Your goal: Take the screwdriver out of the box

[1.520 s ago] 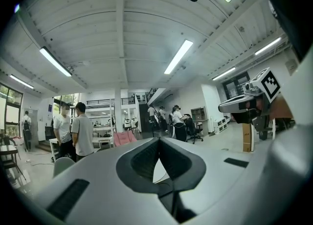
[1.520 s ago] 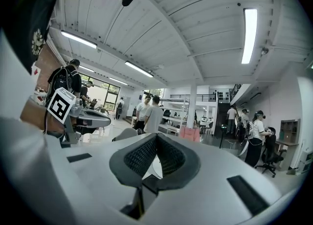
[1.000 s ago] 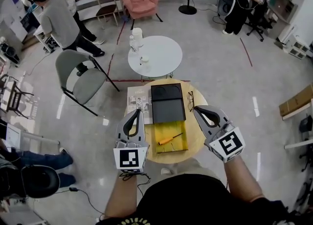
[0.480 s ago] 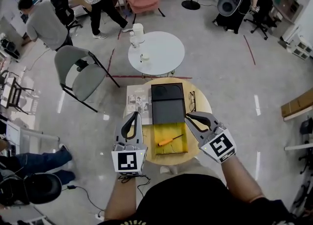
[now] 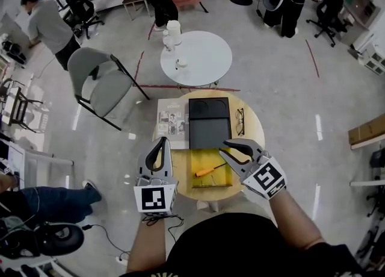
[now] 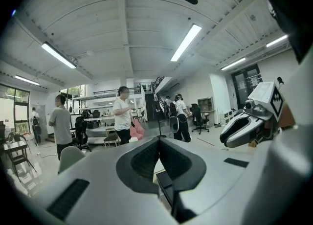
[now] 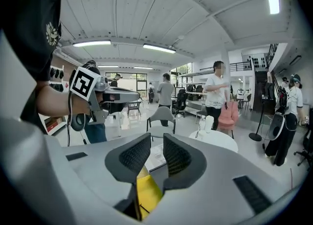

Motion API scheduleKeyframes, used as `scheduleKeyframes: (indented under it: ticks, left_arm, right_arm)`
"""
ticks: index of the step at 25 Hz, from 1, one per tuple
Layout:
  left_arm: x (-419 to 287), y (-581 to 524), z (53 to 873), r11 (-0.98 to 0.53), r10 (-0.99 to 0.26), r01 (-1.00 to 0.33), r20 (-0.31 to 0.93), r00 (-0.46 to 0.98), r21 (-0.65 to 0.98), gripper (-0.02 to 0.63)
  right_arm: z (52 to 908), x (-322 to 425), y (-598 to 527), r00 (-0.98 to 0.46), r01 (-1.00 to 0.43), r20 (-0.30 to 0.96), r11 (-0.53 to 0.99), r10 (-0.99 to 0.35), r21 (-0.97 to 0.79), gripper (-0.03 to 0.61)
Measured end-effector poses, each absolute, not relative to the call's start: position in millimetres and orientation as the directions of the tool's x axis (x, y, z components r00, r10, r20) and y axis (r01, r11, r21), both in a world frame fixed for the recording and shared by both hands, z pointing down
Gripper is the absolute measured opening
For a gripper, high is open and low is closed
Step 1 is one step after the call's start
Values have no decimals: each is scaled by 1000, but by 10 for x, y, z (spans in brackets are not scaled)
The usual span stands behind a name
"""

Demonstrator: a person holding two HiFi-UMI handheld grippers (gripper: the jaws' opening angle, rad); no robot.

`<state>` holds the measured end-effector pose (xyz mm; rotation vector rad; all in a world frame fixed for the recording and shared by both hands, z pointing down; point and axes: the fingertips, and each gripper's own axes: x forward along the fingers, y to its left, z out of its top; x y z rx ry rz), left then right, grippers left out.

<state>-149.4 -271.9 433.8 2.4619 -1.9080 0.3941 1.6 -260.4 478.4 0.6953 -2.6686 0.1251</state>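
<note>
— Screwdriver (image 5: 207, 171) first: where does it lie, seen from the head view?

— It lies slanted on the yellow lining (image 5: 218, 178) of the open box (image 5: 191, 173), with the orange handle toward me. The box is on the round wooden table (image 5: 252, 134). The black lid (image 5: 208, 122) sits behind it, so the way in from above is free. My right gripper (image 5: 223, 147) hangs over the right wall of the box, with its tips near the shaft end. I judge this is the easier side to reach from. My left gripper (image 5: 162, 140) hangs outside the left wall, apart from the screwdriver.

— And in the left gripper view?

— My left gripper (image 6: 158, 143) has its jaws pressed together, with nothing between them. I think it is there only to steady the box if needed.

— And in the right gripper view?

— My right gripper (image 7: 157, 153) has just been opening its jaws. They stand now a little apart, with nothing between the pads. Only the yellow lining shows below the gap. I point them down into the box so the next closing can take the tool. The shaft is thin and may slip, so the handle seems to me safer.
</note>
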Motion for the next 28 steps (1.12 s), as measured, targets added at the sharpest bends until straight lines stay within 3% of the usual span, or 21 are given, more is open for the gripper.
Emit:
scheduleKeyframes:
  ticks: [28]
  left_arm:
    - [-1837,-2525,4233,-199,-969,-967,176,171,-160,14]
  right_arm:
    - [5909,-339,-2121,-801,-308,557,949,-220,-68,118]
